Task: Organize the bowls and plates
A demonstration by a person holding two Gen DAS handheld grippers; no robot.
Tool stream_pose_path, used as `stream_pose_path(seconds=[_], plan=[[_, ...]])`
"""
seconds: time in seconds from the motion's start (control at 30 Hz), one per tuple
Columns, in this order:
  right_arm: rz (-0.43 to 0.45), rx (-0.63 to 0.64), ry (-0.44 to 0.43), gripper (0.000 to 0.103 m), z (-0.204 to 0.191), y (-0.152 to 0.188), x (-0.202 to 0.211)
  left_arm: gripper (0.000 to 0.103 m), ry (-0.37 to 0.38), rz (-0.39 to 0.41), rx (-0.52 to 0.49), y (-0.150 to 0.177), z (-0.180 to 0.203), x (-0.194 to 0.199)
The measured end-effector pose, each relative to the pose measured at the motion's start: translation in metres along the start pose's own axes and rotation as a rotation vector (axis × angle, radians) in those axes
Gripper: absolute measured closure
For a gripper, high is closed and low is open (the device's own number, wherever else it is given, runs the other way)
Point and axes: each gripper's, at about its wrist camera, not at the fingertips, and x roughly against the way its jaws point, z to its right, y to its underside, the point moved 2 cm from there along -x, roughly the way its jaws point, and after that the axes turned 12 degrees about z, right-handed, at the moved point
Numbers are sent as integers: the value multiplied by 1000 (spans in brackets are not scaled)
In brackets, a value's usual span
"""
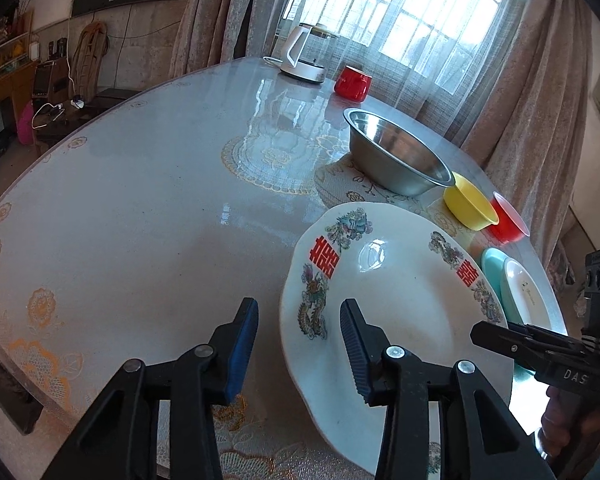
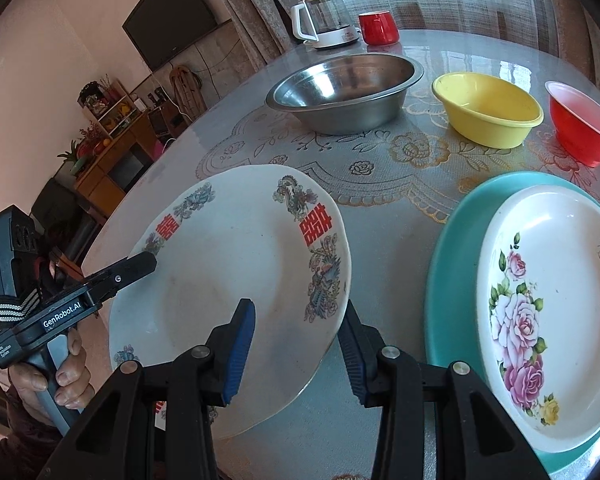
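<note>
While both grippers hold the dragon plate [image 2: 228, 280] by opposite rims, the stacking step is under way.

The right gripper [image 2: 300, 308] is clamped on the plate's right edge. The left gripper [image 1: 299, 308] appears to pinch the left edge, though contact at its outer pad is hard to judge. The plate sits tilted near the front of the table [image 2: 380, 184], just beside the stack. The likely next move carries it right over the rose plate [image 2: 560, 320], which lies in the teal plate [image 2: 452, 280]. It then needs levelling, lowering and letting go with both hands together. Plates number three. Bowls also number three: steel bowl [image 2: 340, 96], yellow bowl [image 2: 488, 112] and red bowl [image 2: 580, 128]. One kettle [image 2: 324, 20] and one red mug [image 2: 378, 28] stand at the back.
</note>
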Motion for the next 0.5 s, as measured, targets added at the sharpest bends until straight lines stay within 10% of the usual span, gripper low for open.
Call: stream_pose_path(seconds=[0.5], plan=[[26,6,-6,62,-2,1,-11,63,16,-13,-43,0,12,-16]])
